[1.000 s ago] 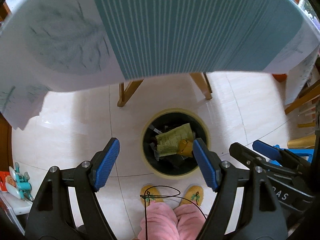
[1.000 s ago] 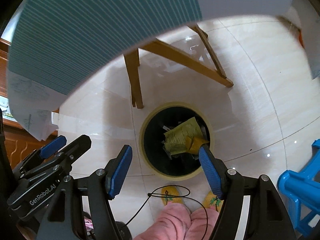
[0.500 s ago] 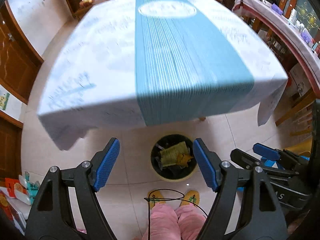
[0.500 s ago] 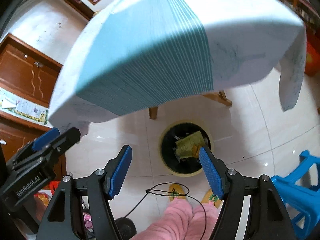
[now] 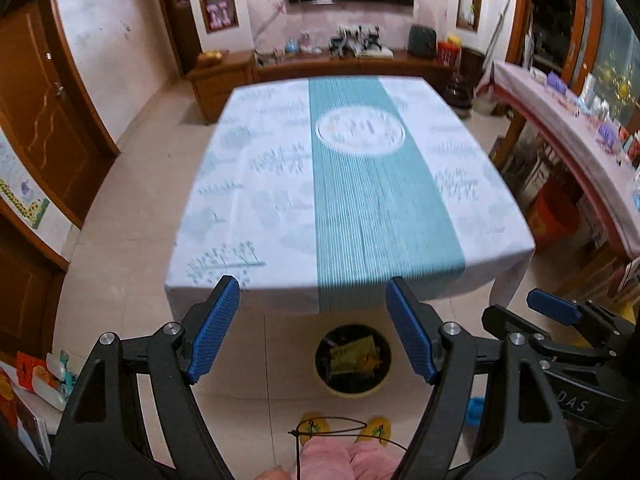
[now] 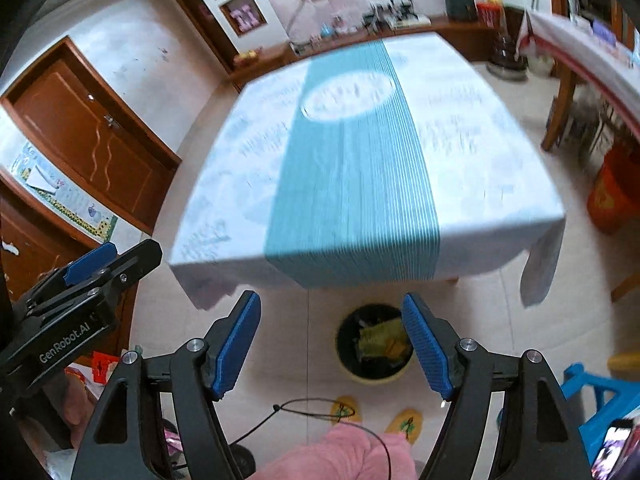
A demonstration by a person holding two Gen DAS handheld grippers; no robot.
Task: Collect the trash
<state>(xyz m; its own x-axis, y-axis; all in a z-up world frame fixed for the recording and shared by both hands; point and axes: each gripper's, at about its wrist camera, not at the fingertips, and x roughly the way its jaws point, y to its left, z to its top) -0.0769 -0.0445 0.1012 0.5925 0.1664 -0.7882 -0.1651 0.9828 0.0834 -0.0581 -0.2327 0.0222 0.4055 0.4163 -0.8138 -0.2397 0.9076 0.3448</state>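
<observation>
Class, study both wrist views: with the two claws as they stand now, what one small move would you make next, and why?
Probably none beyond lowering both to rest. The left claw and right claw are open and hold nothing. The tablecloth shows no litter, though it is blurred, and the bin on the floor near the table already holds yellow-green wrappers. Nothing visible seems left to collect.

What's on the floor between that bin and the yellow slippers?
Nothing: bare pale floor tile separates the bin from the yellow slippers in the left wrist view; the right wrist view agrees.
</observation>
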